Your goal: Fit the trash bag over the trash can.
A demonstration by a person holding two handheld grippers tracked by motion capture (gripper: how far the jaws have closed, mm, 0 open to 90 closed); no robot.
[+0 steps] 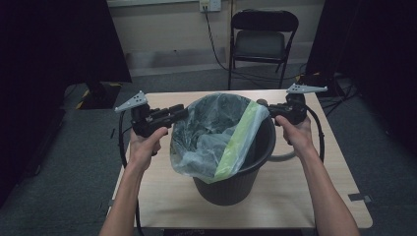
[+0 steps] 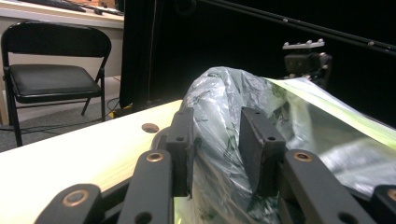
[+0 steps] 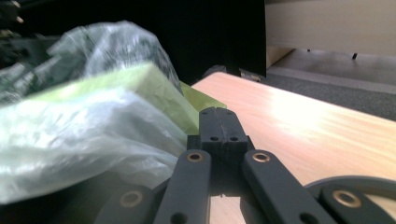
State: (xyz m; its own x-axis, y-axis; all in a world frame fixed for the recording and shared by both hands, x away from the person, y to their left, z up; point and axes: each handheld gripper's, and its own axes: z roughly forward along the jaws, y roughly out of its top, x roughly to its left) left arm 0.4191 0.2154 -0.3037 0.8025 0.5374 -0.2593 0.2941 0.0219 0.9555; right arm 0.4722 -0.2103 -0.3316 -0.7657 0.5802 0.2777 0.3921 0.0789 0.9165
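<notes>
Bin liner [image 1: 216, 137], translucent with a green band, sits crumpled in the dark bucket [image 1: 231, 187] standing mid-bench [image 1: 305, 196]. Left gripper [image 1: 178, 112], at the bucket's left rim, has its jaws parted around a fold of liner. Right gripper [image 1: 265, 107], at the right rim, is clamped on the liner's green edge. Behind the bucket, beyond the bench, stands a folding chair [image 1: 263, 39]. No readable writing.

A thin, translucent plastic bag [image 1: 216, 132], crinkled and faintly glossy, with a pale green band, lines a dark matt plastic bin [image 1: 231, 184] with a ribbed wall at the centre of the high view. The table [image 1: 290, 196] beneath has a smooth, light wood-grain top with a soft sheen. At the upper centre, a folding chair [image 1: 263, 37] has a black metal frame and a padded seat.
</notes>
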